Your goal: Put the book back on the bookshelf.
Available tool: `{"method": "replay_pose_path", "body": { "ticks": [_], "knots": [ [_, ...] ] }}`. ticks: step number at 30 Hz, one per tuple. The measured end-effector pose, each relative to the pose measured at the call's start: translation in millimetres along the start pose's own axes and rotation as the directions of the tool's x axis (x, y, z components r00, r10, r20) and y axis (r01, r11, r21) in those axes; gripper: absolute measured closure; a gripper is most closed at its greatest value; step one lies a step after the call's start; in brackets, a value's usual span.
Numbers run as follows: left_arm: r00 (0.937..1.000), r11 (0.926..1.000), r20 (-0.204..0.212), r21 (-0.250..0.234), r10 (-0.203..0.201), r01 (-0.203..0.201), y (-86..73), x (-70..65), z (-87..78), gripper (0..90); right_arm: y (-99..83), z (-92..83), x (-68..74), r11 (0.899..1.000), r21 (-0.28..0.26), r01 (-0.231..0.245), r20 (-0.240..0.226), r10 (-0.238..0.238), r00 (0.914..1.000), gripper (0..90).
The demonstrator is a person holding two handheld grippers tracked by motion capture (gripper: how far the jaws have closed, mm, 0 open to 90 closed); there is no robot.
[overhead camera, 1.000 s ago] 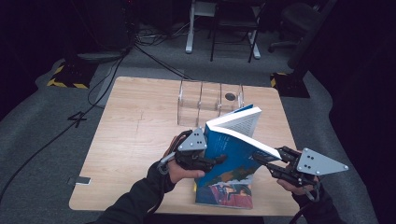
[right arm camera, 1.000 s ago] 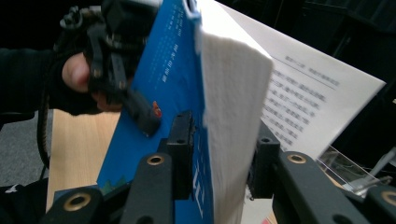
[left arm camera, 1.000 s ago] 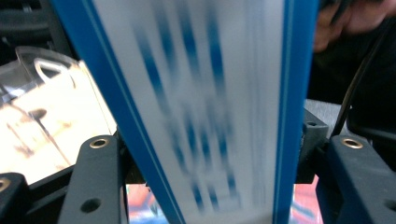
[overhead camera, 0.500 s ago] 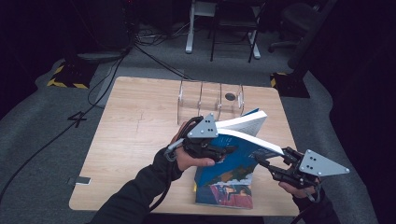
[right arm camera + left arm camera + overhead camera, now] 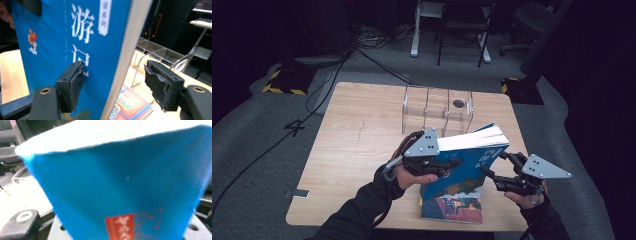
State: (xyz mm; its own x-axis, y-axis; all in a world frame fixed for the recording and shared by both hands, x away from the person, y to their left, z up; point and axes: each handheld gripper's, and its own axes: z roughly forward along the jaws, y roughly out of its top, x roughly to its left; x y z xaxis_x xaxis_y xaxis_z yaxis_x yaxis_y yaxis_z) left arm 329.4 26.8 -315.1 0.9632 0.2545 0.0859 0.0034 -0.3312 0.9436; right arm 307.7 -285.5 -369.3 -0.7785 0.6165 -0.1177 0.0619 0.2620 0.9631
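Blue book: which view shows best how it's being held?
High view: the blue book stands tilted above a second book, left gripper at its cover, right gripper at its edge. Right gripper view: cover and page edge between open jaws. Left gripper view: blurred blue cover close up.

Right claw (image 5: 113, 87) newly opened off book (image 5: 462, 170)

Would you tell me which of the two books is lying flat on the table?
The picture-covered book at the near edge; the blue book is tilted up above it.
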Motion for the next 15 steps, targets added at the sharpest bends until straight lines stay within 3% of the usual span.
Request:
{"method": "replay_pose_path", "body": {
  "ticks": [4,6,11,15],
  "knots": [
    [0.9999,1.0,-0.011,-0.001,0.004,-0.004,3.9,-0.8,2.1,56.4,-1.0,3.5,4.7,1.0,0.01,0.005,-0.035,-0.004,0.9994,35.8],
    [0.9998,0.9999,-0.015,-0.005,0.01,-0.01,8.1,-1.9,2.8,54.6,-0.3,4.3,6.4,1.0,0.012,0.016,-0.021,-0.016,0.9997,36.6],
    [0.9998,0.9998,-0.017,-0.015,0.015,-0.015,15.4,-2.8,4.4,52.5,-1.0,2.0,6.5,1.0,0.007,-0.006,-0.026,0.006,0.9997,37.9],
    [0.9996,0.9991,-0.008,-0.034,-0.026,0.026,13.6,1.8,2.3,56.1,-1.5,2.1,6.1,1.0,0.005,-0.004,-0.027,0.004,0.9996,37.7]
  ]
}}
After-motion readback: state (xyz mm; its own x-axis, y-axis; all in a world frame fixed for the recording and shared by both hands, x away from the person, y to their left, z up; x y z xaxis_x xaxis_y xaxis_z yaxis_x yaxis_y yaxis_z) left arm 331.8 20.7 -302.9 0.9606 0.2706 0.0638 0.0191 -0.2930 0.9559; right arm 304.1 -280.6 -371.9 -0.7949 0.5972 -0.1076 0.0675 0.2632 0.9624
